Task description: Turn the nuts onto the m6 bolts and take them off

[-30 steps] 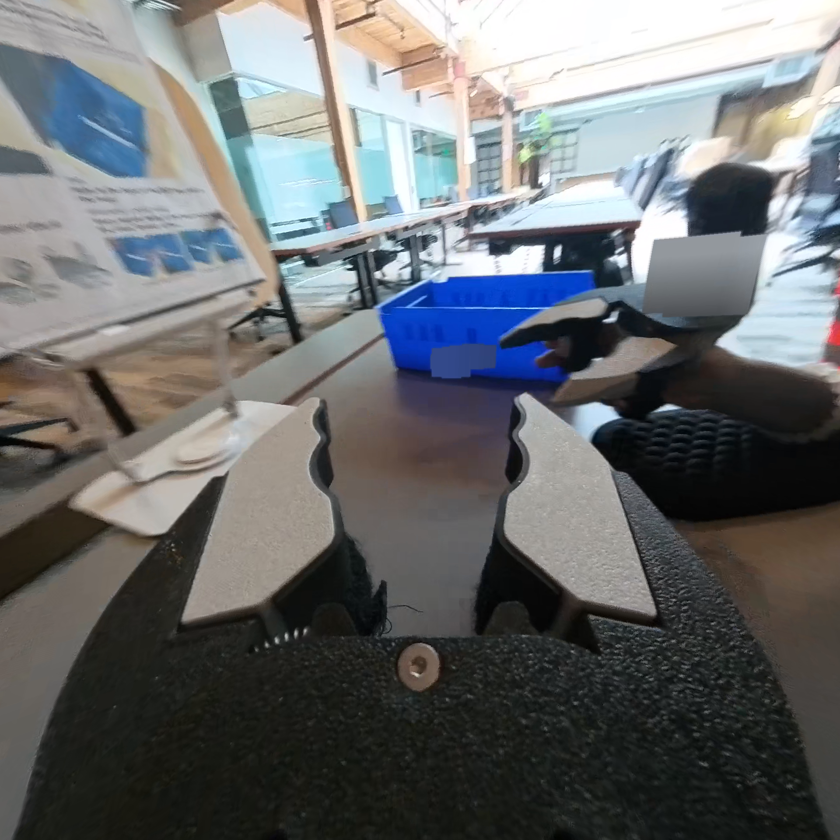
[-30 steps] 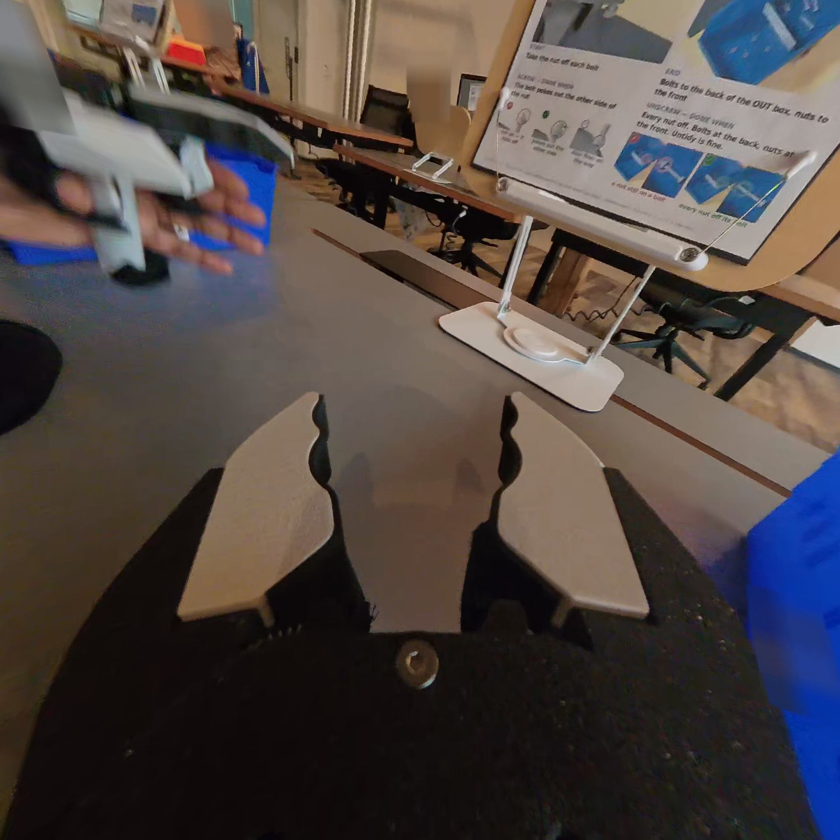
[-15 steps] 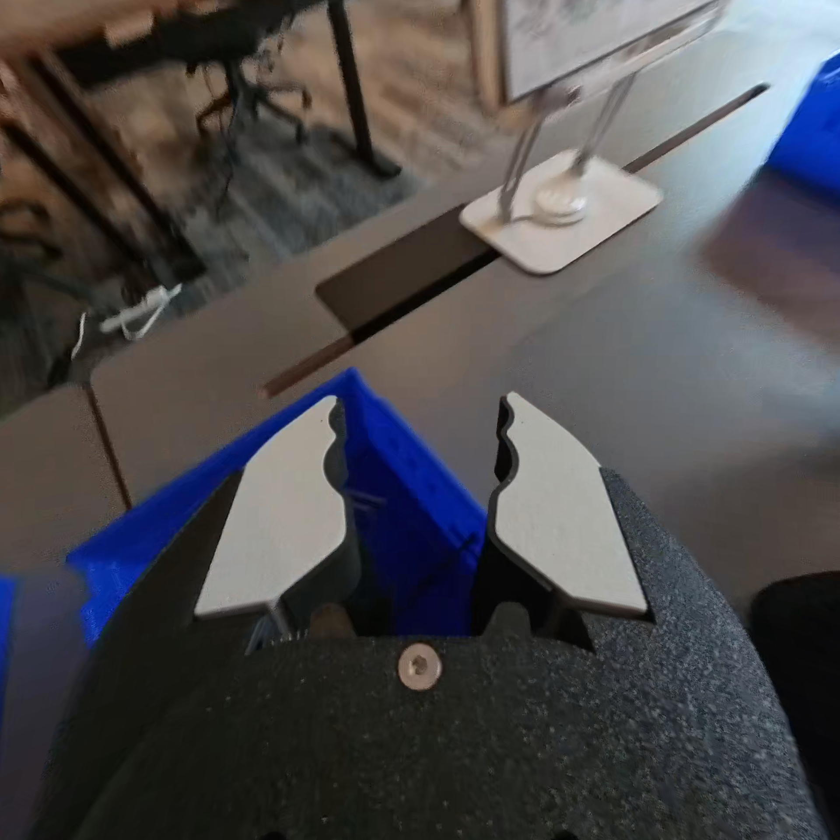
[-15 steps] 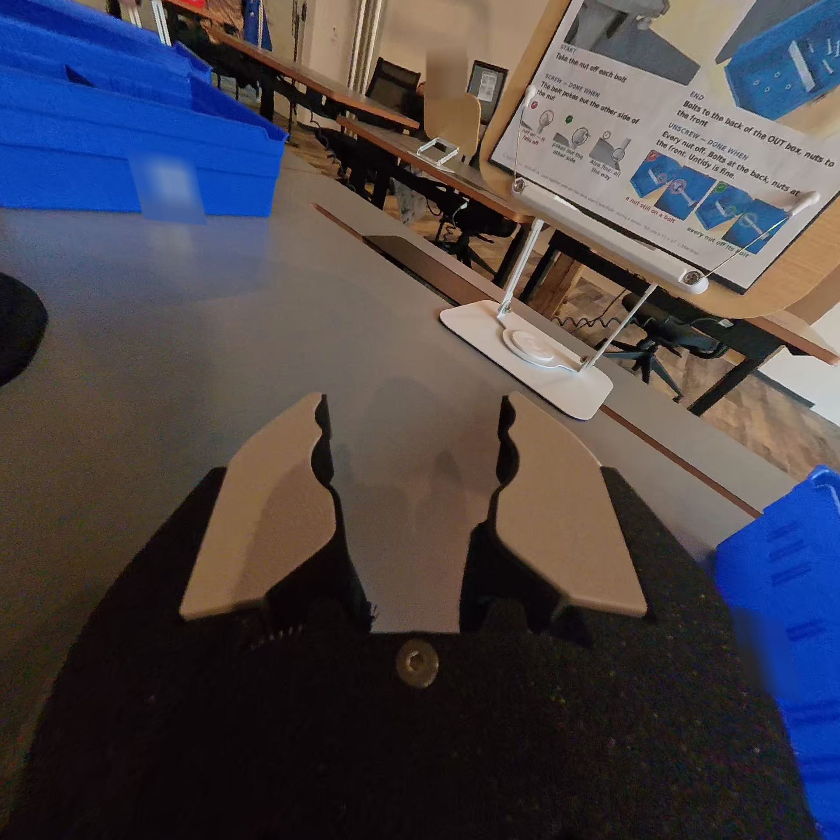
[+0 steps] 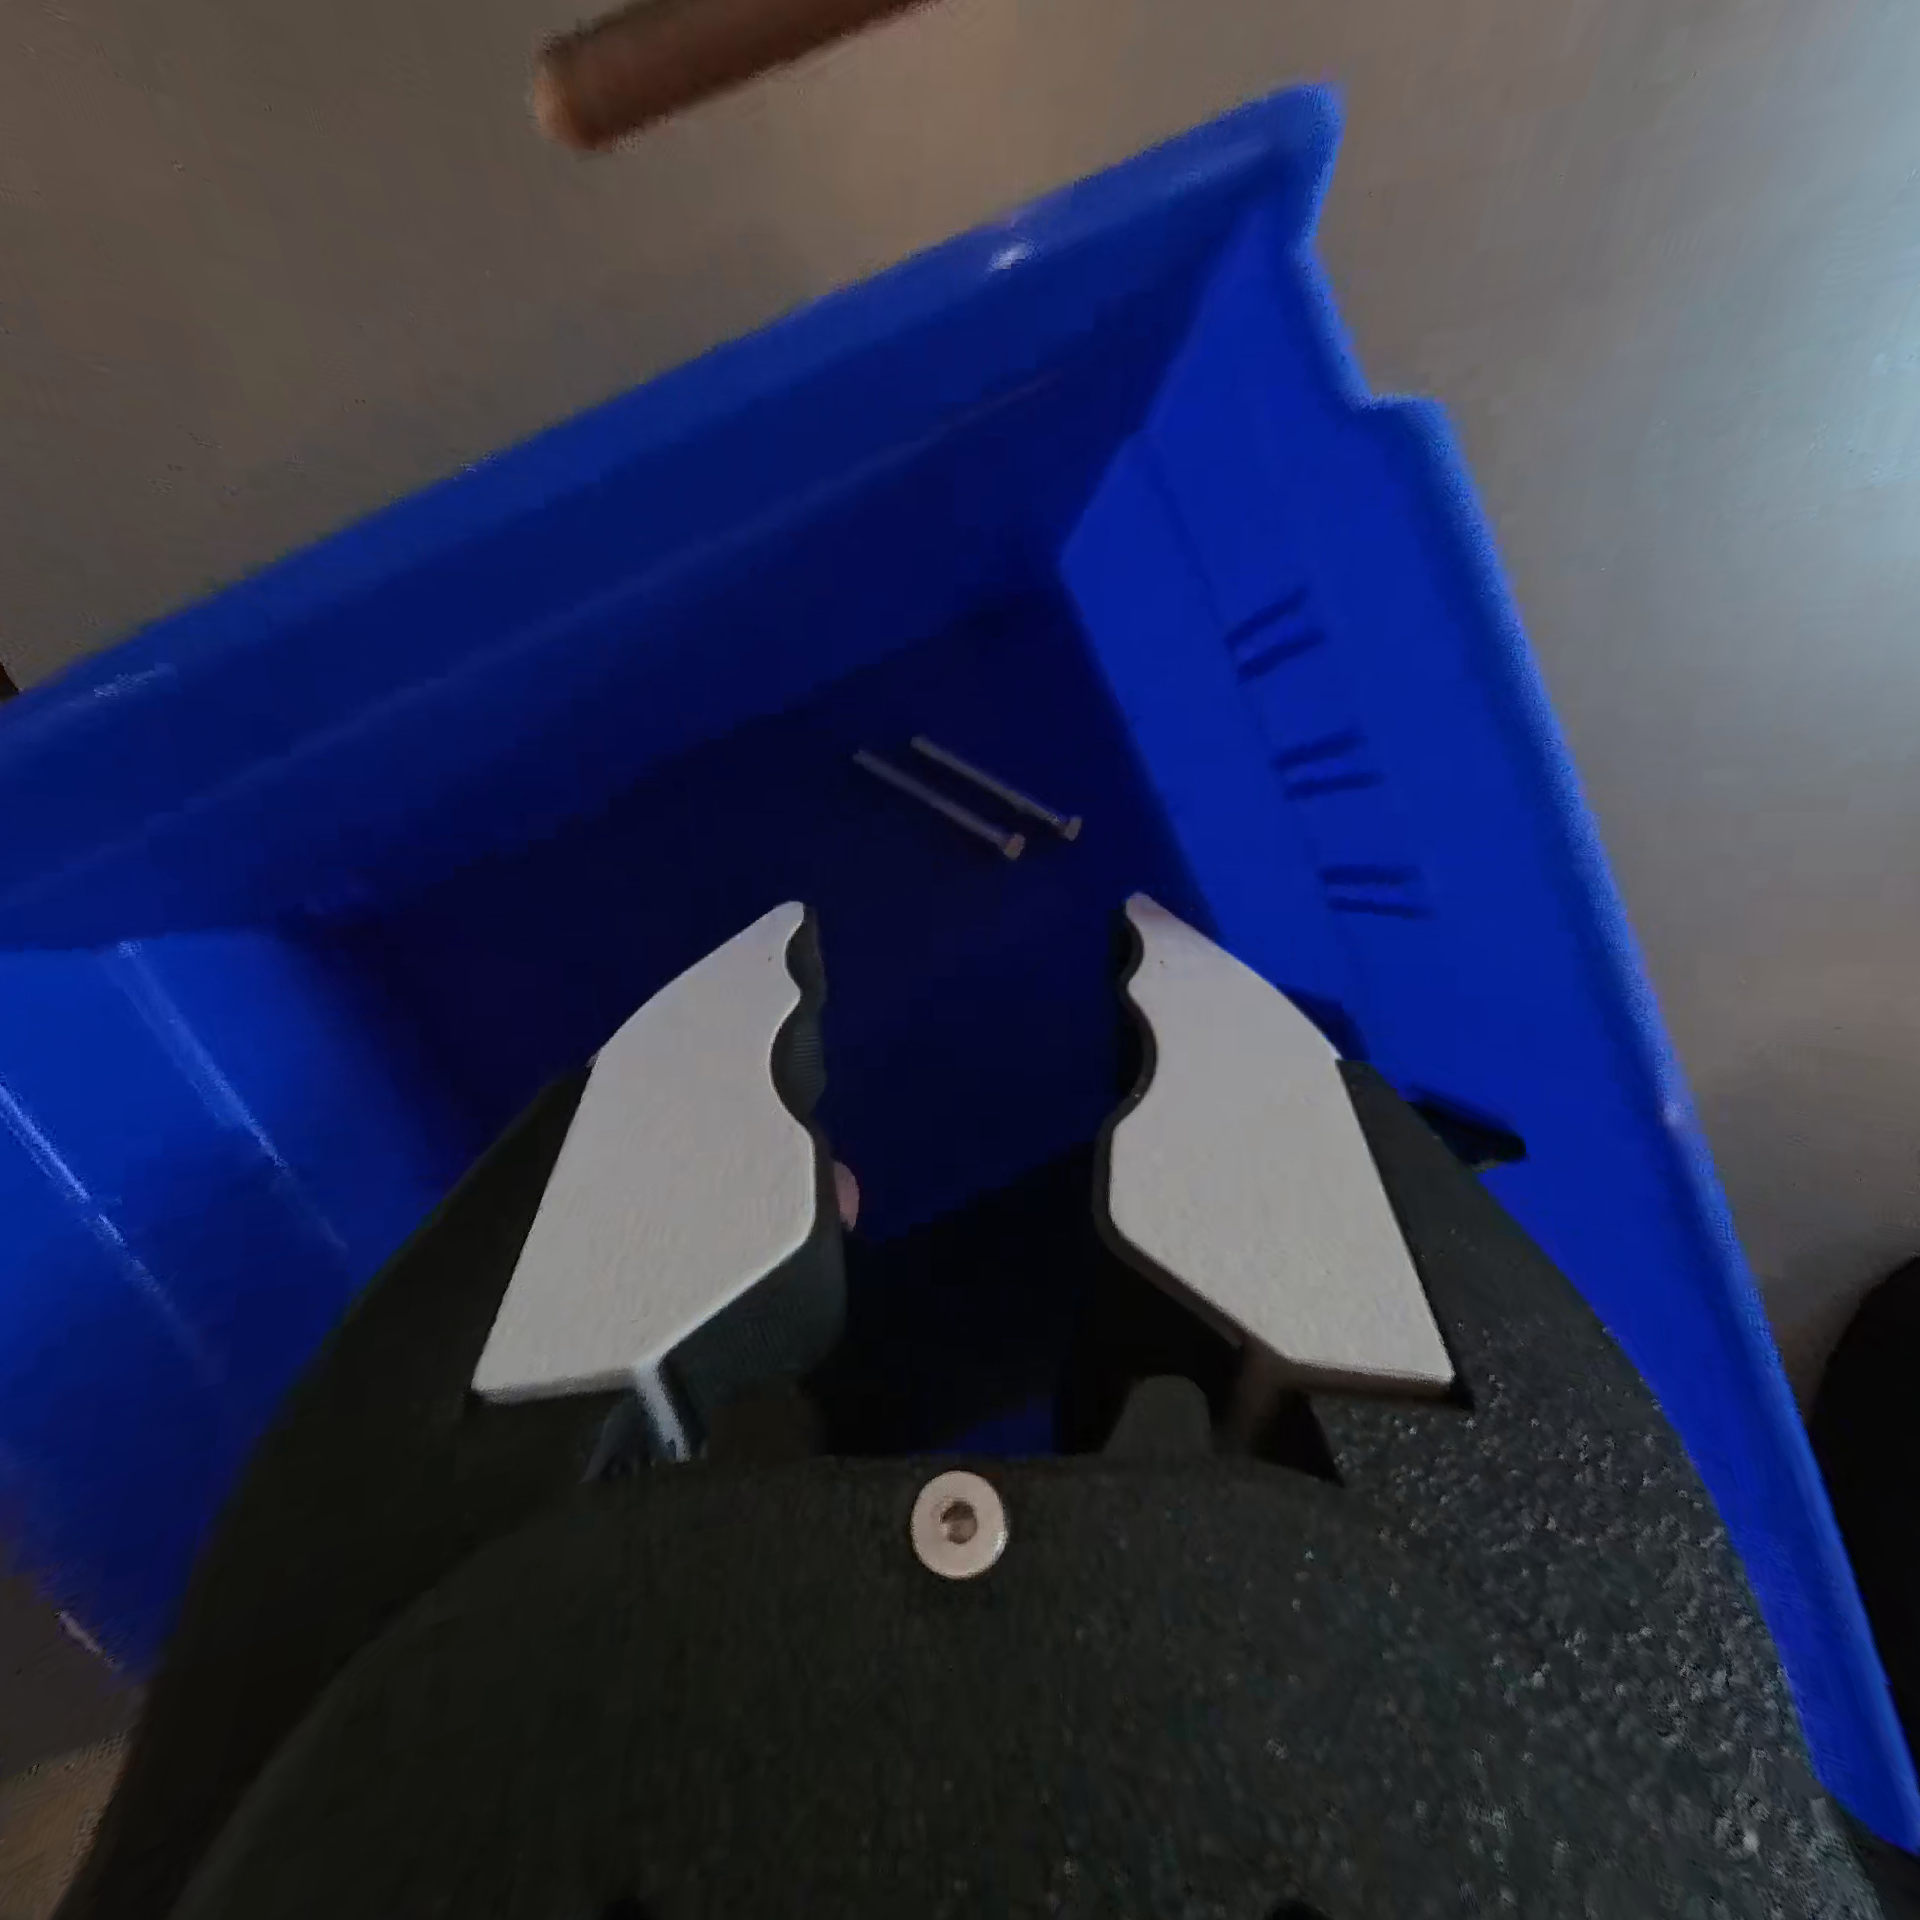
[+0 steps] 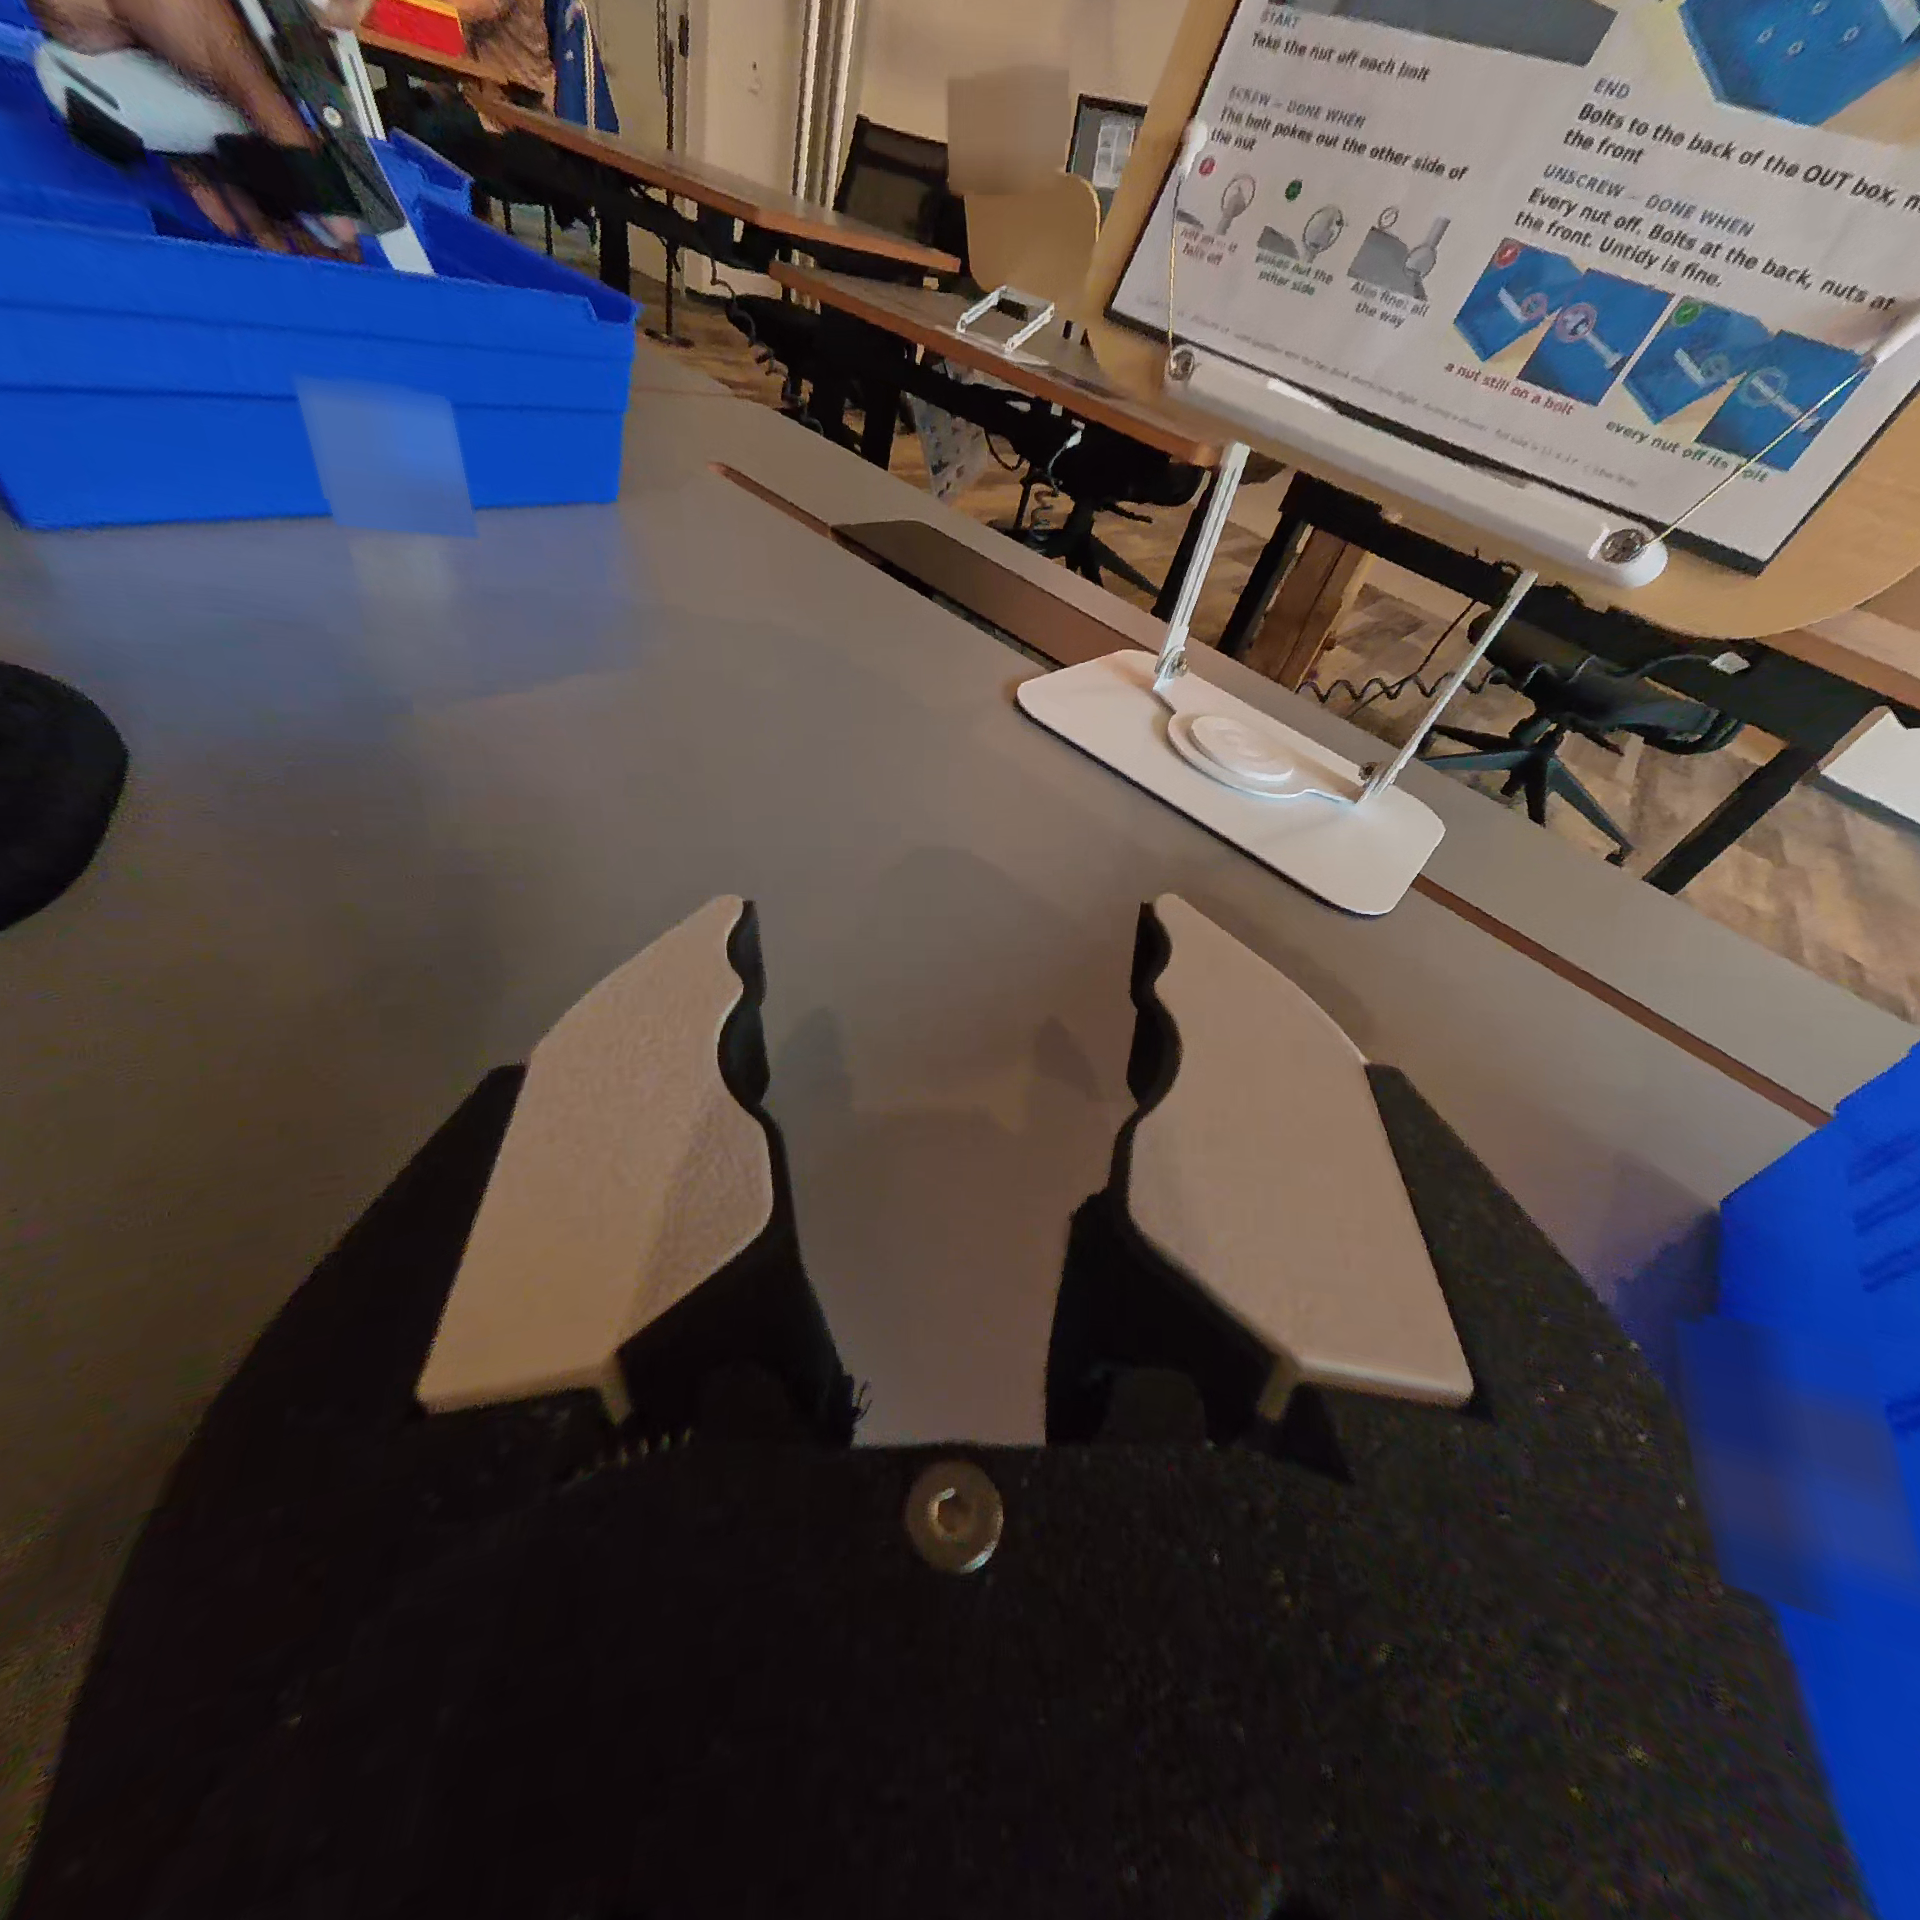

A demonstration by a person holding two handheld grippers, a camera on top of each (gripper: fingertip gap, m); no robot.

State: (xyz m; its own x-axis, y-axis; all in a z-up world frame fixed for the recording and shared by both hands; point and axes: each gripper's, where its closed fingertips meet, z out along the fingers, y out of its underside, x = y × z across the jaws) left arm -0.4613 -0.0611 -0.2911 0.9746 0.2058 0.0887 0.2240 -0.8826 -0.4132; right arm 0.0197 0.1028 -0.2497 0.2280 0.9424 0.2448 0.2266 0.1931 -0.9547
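Bolts now in sight: our left gripper has swung over the blue bin, jaws narrowing but empty, two bolts lying just ahead. Our right gripper waits apart over the tabletop.

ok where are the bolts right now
In the left wrist view, two bolts lie side by side on the blue bin floor, near its right wall, just beyond the open left gripper.
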